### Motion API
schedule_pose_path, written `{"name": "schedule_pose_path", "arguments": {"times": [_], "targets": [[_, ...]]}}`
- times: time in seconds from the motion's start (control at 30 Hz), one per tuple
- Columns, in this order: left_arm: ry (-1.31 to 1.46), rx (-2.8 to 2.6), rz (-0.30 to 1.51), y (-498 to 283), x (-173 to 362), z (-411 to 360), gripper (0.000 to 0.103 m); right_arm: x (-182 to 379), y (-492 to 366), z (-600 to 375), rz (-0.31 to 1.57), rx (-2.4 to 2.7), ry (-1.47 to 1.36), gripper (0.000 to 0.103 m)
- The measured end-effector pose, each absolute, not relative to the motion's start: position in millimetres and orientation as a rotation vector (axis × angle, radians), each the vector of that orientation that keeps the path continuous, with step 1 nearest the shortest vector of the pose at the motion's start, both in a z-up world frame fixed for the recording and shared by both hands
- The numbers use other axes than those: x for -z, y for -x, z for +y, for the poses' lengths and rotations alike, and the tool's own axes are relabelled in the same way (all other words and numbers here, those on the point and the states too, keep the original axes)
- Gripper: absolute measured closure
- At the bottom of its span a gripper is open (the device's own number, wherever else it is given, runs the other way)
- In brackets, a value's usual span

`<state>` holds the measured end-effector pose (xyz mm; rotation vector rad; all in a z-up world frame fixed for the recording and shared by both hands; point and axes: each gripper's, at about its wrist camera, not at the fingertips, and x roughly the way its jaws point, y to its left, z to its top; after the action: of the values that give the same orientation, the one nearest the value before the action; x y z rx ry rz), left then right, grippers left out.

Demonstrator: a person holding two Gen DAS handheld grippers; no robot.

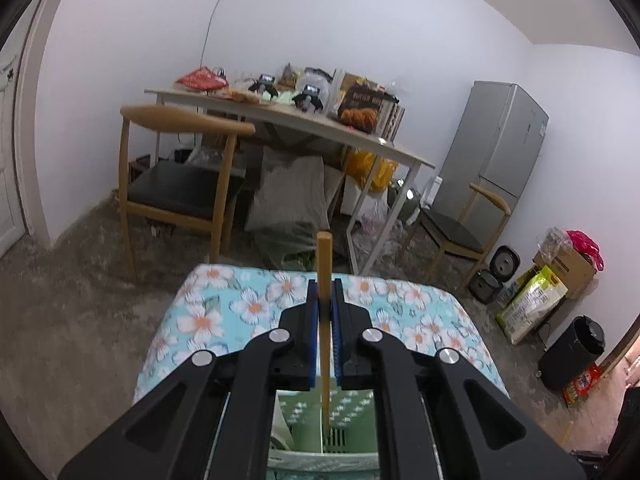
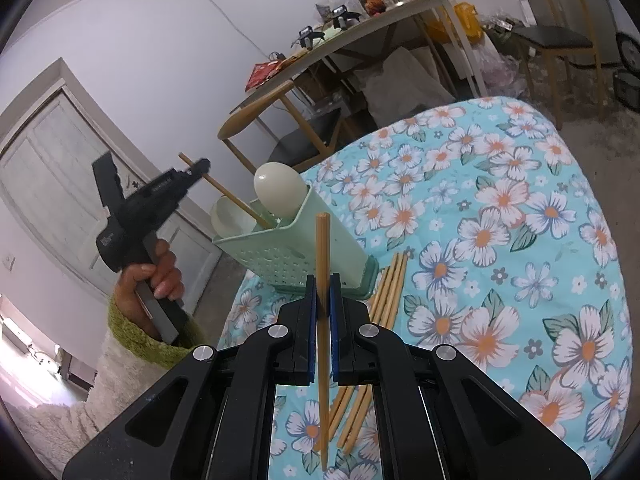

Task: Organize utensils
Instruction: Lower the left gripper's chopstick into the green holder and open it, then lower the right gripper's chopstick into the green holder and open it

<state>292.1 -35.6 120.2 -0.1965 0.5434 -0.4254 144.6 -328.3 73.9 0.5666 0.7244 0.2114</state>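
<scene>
A white-walled room holds a cluttered dining table [image 1: 372, 140], wooden chairs and a grey fridge [image 1: 500, 136]; nearer, a floral turquoise cloth [image 2: 500, 220] covers the desk. On it stands a pale green utensil holder [image 2: 288, 248] with two white spoons [image 2: 278, 190] in it, and a bundle of loose chopsticks [image 2: 390, 284] lies just beside its base. The left gripper [image 1: 327, 312] pinches one wooden chopstick [image 1: 325, 280], whose lower end dips into the holder's compartment. The right gripper [image 2: 322, 312] is pressed together on another chopstick [image 2: 322, 256], held upright above the loose bundle.
</scene>
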Motion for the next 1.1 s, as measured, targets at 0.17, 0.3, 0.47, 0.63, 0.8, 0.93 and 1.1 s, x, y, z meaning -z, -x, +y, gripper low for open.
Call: {"name": "schedule_pose_path", "arguments": {"times": [0.17, 0.3, 0.47, 0.63, 0.8, 0.93, 1.1], "targets": [[0.198, 0.441, 0.535, -284.9, -124.1, -30.4, 0.069, -91.8, -154.1, -323.4, 0.695, -0.224, -0.528, 0.099], [0.192, 0.443, 0.502, -270.9, -130.9, -24.6, 0.060, -118.2, -165.8, -316.4, 0.640, -0.243, -0.484, 0.099], [0.230, 0.442, 0.478, -250.0, -133.9, -8.2, 0.058, -167.0, -180.5, -306.7, 0.503, -0.275, -0.414, 0.099], [0.232, 0.443, 0.485, -221.6, -122.5, 8.0, 0.057, -204.6, -210.8, -291.2, 0.384, -0.308, -0.372, 0.099], [0.221, 0.451, 0.550, -194.1, -92.6, 20.6, 0.056, -222.5, -244.5, -271.0, 0.291, -0.292, -0.298, 0.099], [0.199, 0.464, 0.630, -176.5, -61.5, 21.6, 0.055, -218.5, -270.4, -253.3, 0.252, -0.281, -0.226, 0.099], [0.194, 0.498, 0.748, -159.2, -20.4, 15.7, 0.055, -192.6, -293.1, -229.4, 0.285, -0.256, -0.108, 0.099]]}}
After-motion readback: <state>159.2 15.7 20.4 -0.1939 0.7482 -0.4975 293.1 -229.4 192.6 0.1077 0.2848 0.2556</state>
